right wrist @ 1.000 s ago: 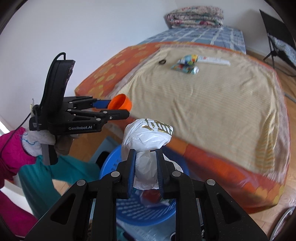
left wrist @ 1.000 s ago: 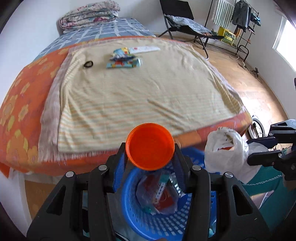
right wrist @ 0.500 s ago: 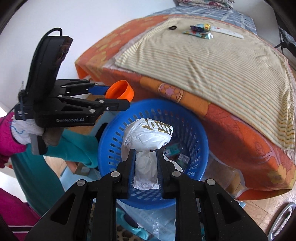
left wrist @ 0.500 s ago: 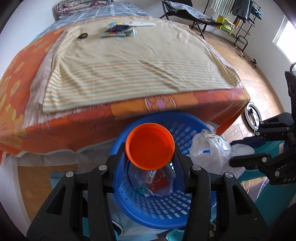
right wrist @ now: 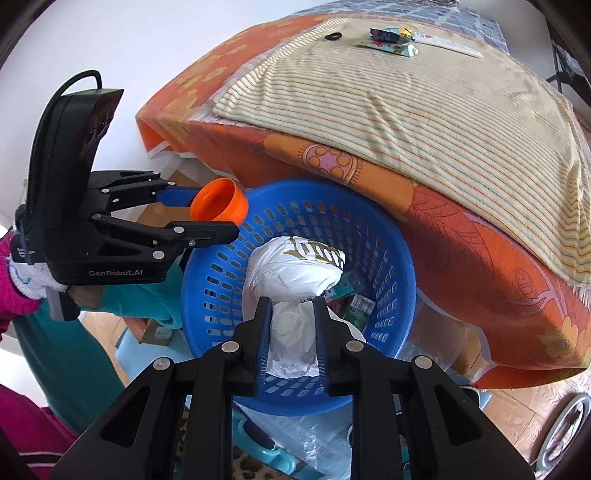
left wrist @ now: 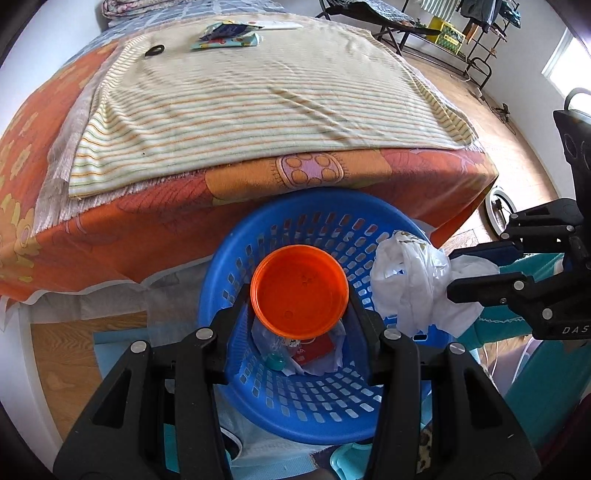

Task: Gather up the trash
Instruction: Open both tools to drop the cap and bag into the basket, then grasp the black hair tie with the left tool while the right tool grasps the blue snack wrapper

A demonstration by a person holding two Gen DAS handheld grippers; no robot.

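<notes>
Left gripper point(left wrist: 299, 295) clamped orange cap point(left wrist: 299, 290) above blue basket point(left wrist: 258, 373). Right gripper point(right wrist: 291, 314) pinched white bag point(right wrist: 295, 269), jaws just easing apart, over same basket. Risk: bag snagging rim, spilling outside.

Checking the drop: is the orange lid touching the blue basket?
Apart. The right wrist view shows the orange lid pinched in the left tool, with open space between it and the blue basket rim.

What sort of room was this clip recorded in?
Most likely a bedroom in a home: a bed with an orange floral cover and striped blanket fills the view, folded bedding is stacked at its far end, and a clothes rack stands by the wall.
</notes>
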